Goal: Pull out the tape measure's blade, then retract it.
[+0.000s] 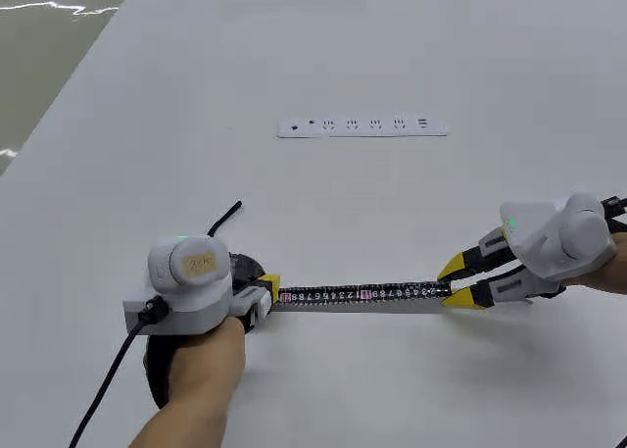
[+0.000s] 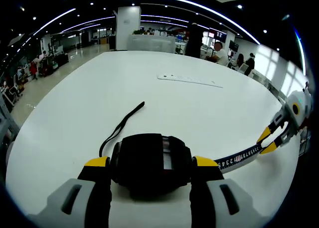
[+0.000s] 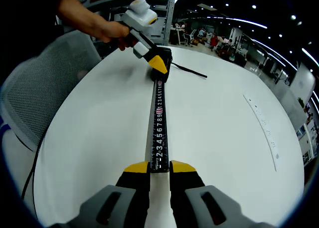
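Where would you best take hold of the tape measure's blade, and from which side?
At its free end, coming in low along the table from the side away from the case. The blade lies flat, thin and straight, so only the tip offers a hold; the right gripper sits there now, one jaw at each edge.

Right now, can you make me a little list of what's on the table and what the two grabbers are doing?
tape measure case: black, on the white table, clamped between the left gripper jaws
blade: pulled out, flat along the table, numbers up
right gripper: jaws closed on the blade's free end
strap: black, trailing loose from the case
power strip: white, farther back, apart from the rest
task stage: blade out, not yet retracted
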